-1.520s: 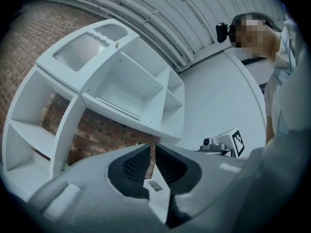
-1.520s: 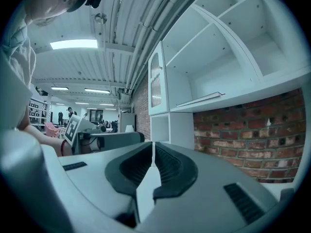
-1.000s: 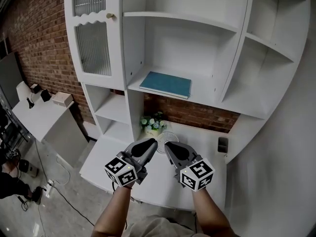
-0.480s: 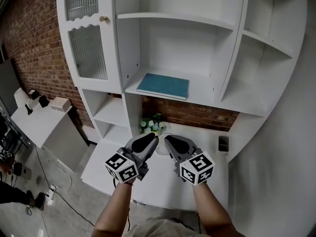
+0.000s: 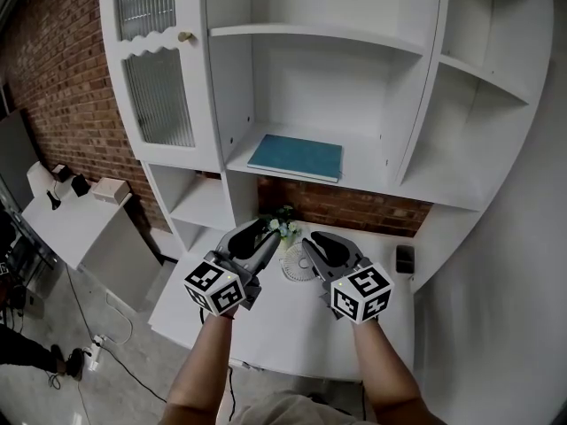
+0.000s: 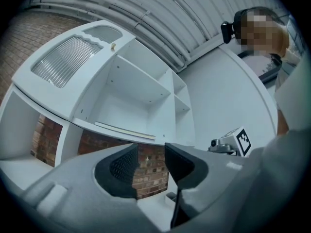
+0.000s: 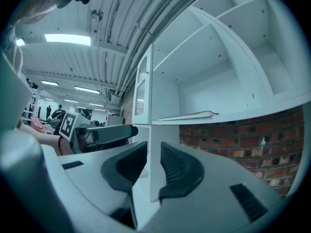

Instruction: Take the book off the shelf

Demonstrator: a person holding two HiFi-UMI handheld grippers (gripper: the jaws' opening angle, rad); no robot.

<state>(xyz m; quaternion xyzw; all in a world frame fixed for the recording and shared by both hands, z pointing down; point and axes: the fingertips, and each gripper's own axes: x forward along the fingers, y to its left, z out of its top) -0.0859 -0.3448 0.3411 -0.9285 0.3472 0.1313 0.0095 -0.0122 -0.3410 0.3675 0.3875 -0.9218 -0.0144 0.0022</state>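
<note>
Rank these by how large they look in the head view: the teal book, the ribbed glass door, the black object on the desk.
Largest to smallest:
1. ribbed glass door
2. teal book
3. black object
The black object lies nearer the camera, yet looks clearly smallest.

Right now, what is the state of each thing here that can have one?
Book, closed, lying flat on the shelf.
Door, shut.
Left hand-held gripper, open, empty, jaws have just been opening.
Right hand-held gripper, slightly open, empty, jaws have just been opening.
</note>
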